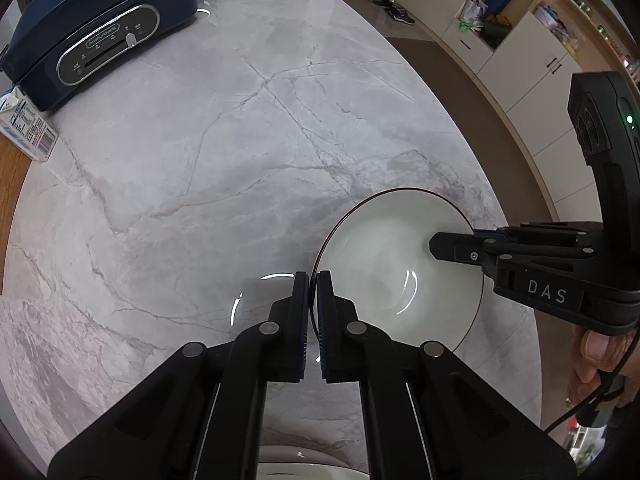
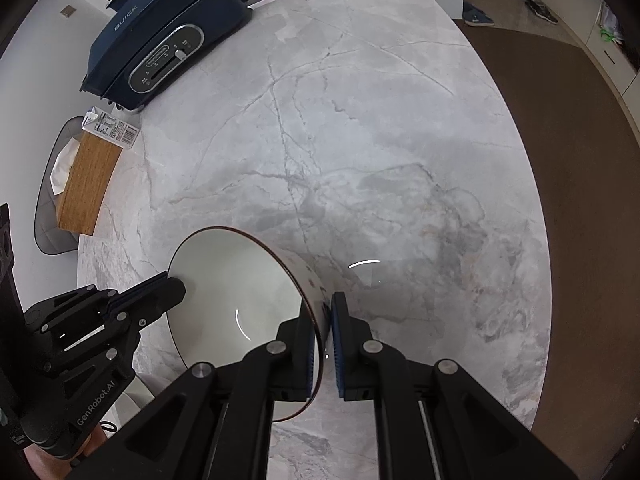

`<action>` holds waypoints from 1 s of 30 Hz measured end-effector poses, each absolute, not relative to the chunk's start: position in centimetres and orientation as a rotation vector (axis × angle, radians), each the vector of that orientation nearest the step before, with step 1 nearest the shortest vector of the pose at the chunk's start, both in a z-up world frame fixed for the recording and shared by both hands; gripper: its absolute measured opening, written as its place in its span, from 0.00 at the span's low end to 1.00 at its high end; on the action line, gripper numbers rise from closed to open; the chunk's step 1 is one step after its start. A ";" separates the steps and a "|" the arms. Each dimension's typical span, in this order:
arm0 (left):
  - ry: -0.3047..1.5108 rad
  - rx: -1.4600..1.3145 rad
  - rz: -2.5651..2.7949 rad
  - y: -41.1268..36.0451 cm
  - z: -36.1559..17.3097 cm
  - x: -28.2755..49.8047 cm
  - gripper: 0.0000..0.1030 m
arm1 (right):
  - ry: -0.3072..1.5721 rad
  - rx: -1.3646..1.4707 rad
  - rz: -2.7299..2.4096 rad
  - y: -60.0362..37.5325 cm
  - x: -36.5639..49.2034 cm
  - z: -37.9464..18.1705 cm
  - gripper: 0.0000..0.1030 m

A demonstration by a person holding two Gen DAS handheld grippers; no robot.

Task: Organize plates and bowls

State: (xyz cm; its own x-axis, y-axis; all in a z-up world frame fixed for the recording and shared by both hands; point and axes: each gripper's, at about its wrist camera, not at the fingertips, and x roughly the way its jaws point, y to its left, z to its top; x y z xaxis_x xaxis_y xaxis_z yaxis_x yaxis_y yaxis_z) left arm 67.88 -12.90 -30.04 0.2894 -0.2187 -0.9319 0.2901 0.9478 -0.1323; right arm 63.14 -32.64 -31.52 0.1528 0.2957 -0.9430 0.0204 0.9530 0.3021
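Seen from two wrist cameras above a pale grey veined marble table [image 1: 200,160]. Held over it, tilted, a white ceramic bowl with a thin dark rim [image 1: 384,248], apparently lifted clear of the tabletop. Left gripper [image 1: 312,292] clenched on the bowl's near rim, one pad inside, one outside. Right gripper [image 2: 322,320] likewise clamped on the opposite rim, wall pinched between its pads. Two-sided grip probably for steadying during carrying. Just below, partly hidden, another white dish [image 1: 280,464], likely the stacking spot. Far corner: dark blue electric cooker [image 1: 100,28], small carton [image 1: 28,128] beside it.
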 end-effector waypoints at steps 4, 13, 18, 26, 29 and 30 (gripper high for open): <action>1.257 0.051 -0.327 -12.5 -30.2 67.9 0.04 | 1.423 0.272 0.222 -32.5 63.2 -31.9 0.09; 1.306 0.071 -0.286 -12.0 -30.6 66.6 0.33 | 1.409 0.245 0.243 -32.2 62.6 -31.3 0.39; 1.330 0.046 -0.297 -11.9 -31.4 66.1 0.55 | 1.388 0.226 0.229 -32.3 61.5 -30.4 0.62; 1.338 0.024 -0.325 -12.1 -32.4 66.2 0.10 | 1.457 0.201 0.260 -31.1 60.3 -32.3 0.14; 1.328 0.023 -0.326 -12.2 -32.4 66.2 0.09 | 1.455 0.221 0.268 -31.2 60.2 -32.4 0.14; 1.328 0.014 -0.324 -12.2 -32.4 66.2 0.09 | 1.455 0.230 0.268 -31.3 60.2 -32.4 0.14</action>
State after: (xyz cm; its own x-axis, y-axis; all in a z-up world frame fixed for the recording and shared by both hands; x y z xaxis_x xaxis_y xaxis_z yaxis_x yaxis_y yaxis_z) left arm 66.25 -12.16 -32.43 0.2024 -0.2237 -0.9534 0.2399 0.9552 -0.1732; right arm 60.18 -31.34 -32.39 0.0953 0.3169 -0.9437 -0.0403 0.9484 0.3144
